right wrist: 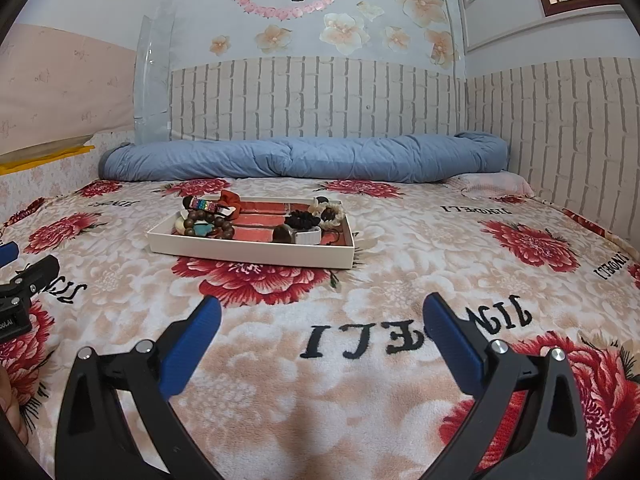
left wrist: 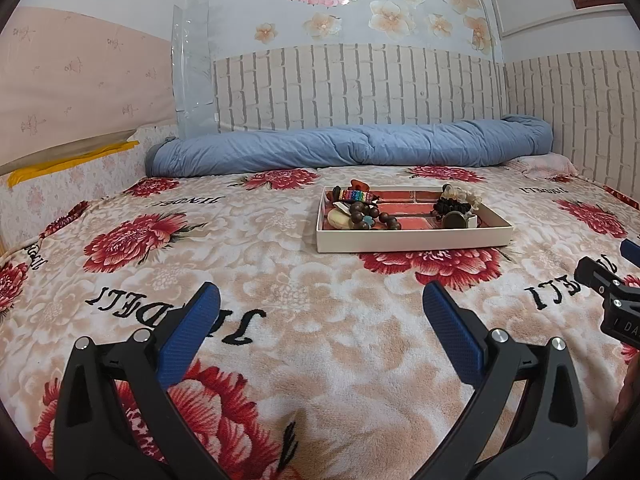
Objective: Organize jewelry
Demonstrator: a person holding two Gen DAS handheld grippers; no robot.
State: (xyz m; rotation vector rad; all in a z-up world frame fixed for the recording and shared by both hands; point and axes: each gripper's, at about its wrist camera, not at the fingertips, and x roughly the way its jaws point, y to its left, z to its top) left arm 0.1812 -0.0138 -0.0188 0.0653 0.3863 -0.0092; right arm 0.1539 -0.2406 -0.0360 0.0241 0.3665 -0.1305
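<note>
Spread under everything you see is a plush cream blanket with big red flowers and black lettering (left wrist: 280,320), covering the bed. On it, ahead of both of your grippers and well apart from them, sits the shallow white rectangular tray with a red brick-print floor (left wrist: 412,240). At its left end lie a brown wooden bead bracelet (left wrist: 370,216), a rainbow-coloured hair clip (left wrist: 356,195) and a pale oval piece (left wrist: 339,218) whose kind you cannot make out; a red-orange item behind them is mostly hidden. At its right end a black scrunchie (left wrist: 448,205) and a cream flower-trimmed band (left wrist: 466,196) bunch together with a dark round piece in front that is hard to read. From the right wrist view a white strap (right wrist: 310,235) shows beside that dark piece.

Your left gripper (left wrist: 320,320) hovers low over the blanket, its blue-padded fingers spread wide with nothing between them. Your right gripper (right wrist: 322,328) hangs the same way, fingers wide apart and empty. Each gripper appears only as a cut-off black edge in the other's view.

Beyond the tray, a rolled blue quilt (left wrist: 348,150) lies along the brick-pattern wall panel (left wrist: 360,84).
</note>
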